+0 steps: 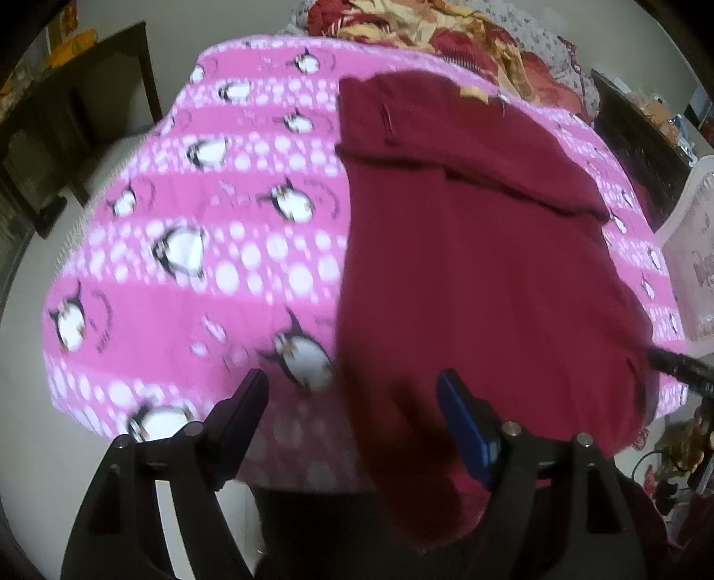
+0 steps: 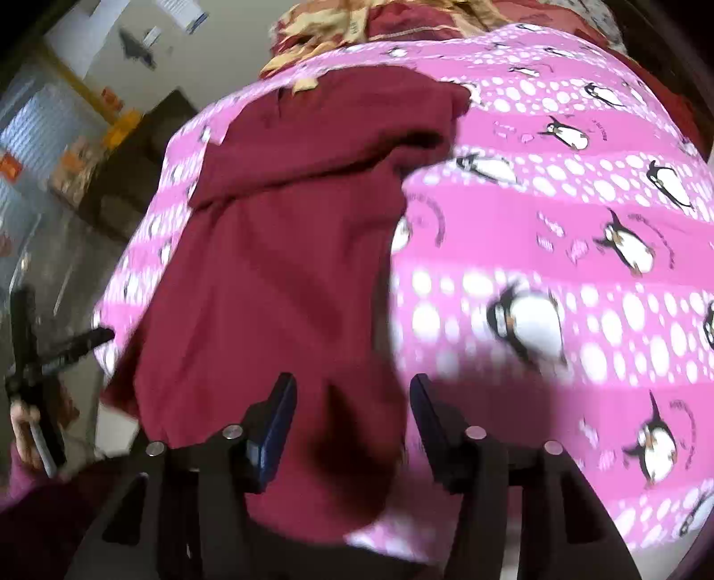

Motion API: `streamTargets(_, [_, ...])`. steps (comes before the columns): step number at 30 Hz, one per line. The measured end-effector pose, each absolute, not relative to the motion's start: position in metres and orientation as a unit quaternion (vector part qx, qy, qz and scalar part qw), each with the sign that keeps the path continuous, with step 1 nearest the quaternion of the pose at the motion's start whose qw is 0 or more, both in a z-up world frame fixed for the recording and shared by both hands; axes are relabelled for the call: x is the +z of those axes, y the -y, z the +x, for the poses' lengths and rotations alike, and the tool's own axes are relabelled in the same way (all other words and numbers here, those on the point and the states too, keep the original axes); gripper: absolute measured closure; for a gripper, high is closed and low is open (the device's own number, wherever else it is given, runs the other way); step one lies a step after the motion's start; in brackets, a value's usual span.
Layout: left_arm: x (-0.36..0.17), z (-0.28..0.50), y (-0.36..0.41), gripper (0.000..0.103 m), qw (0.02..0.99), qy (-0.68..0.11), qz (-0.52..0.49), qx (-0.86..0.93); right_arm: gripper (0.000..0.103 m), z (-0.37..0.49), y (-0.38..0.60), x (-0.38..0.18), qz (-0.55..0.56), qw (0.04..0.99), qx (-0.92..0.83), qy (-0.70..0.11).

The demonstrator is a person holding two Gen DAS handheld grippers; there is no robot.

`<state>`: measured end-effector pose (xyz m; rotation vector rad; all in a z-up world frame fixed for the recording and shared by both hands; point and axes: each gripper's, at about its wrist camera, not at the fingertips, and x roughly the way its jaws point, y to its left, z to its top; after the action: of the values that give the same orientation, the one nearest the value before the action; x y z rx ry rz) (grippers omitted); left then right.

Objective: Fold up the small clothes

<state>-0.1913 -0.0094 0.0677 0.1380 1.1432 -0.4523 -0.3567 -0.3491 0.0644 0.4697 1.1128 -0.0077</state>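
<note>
Pink bedding printed with penguins and white dots (image 1: 187,285) covers the bed and serves as the work surface; beyond its far edge lies a heap of red and yellow floral cloth (image 1: 428,31), and dark furniture (image 1: 67,134) stands against the wall on the left of the left wrist view.

Going left to right in that view: bare blanket, then the left gripper (image 1: 352,388) with its jaws spread wide, then the maroon garment (image 1: 482,250) filling the right half. The garment's near edge hangs blurred between the two fingers, but neither pad appears to press on it. Its far portion lies doubled over, a fold edge running across it with a tan label near the top.

In the right wrist view the order is reversed: the other tool shows at the far left edge, the garment (image 2: 276,267) sits left of centre, and open blanket lies to the right. The right gripper (image 2: 352,392) is also parted, with the garment's near corner lying loose in the gap, not pinched.

Judging by this, one fold across the top looks done. The long lower body is not yet folded and hangs toward the bed's near edge, so bringing it up and squaring the bundle remains.
</note>
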Motion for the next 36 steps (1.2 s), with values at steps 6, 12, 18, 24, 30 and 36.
streamTargets(6, [0.051, -0.200, 0.012, 0.026, 0.801, -0.553, 0.057, -0.222, 0.044, -0.380, 0.339, 0.041, 0.246, 0.820, 0.009, -0.517])
streamTargets(12, [0.036, -0.207, 0.010, 0.026, 0.791, -0.569, 0.064, -0.214, 0.081, -0.382, 0.326, 0.047, 0.201, 0.837, 0.015, -0.510])
streamTargets(18, [0.030, -0.208, 0.004, 0.024, 0.792, -0.574, 0.051, -0.202, 0.076, -0.381, 0.338, 0.041, 0.245, 0.826, 0.032, -0.508])
streamTargets(24, [0.030, -0.207, 0.004, 0.024, 0.790, -0.576, 0.056, -0.205, 0.050, -0.380, 0.320, 0.044, 0.216, 0.833, 0.057, -0.506])
streamTargets(30, [0.029, -0.205, 0.006, 0.023, 0.790, -0.576, 0.054, -0.203, 0.050, -0.382, 0.325, 0.043, 0.235, 0.826, 0.060, -0.509])
streamTargets(36, [0.027, -0.203, 0.004, 0.023, 0.788, -0.579, 0.050, -0.204, 0.050, -0.385, 0.324, 0.045, 0.233, 0.823, 0.067, -0.513])
